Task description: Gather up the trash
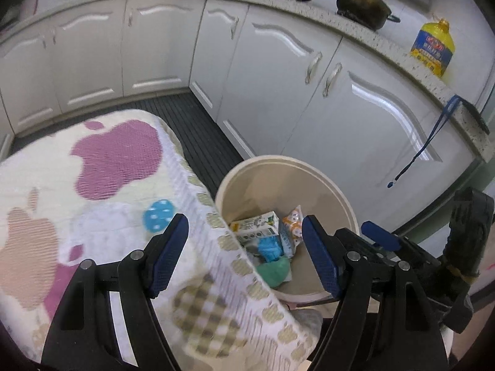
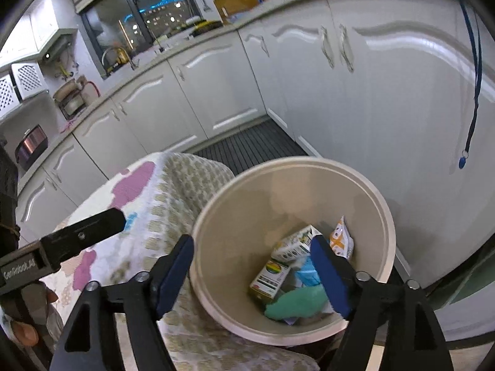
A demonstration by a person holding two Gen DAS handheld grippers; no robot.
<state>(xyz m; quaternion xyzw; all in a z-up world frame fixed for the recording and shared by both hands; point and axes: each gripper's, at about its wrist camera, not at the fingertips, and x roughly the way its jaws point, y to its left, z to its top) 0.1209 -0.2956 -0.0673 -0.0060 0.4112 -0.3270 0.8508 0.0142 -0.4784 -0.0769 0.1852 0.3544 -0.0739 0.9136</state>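
A cream round bin (image 1: 340, 191) (image 2: 383, 216) stands on the floor beside a cloth-covered table (image 1: 92, 185) (image 2: 173, 216). Inside it lie a white-green carton (image 1: 256, 227) (image 2: 294, 244), an orange-white wrapper (image 1: 294, 219) (image 2: 340, 241), a small green box (image 2: 269, 281), a blue item (image 1: 270, 247) (image 2: 304, 273) and a green crumpled piece (image 1: 275, 272) (image 2: 297, 303). My left gripper (image 1: 244, 253) is open and empty over the table edge and bin rim. My right gripper (image 2: 260, 275) is open and empty above the bin. The left gripper shows in the right wrist view (image 2: 77, 238).
White kitchen cabinets (image 1: 278, 71) (image 2: 371, 92) run behind and right of the bin, close to it. A dark ribbed floor mat (image 1: 198, 130) lies in the corner. A blue lanyard (image 1: 427, 142) hangs from the counter. A pot (image 1: 362, 4) and an oil bottle (image 1: 433, 46) stand on top.
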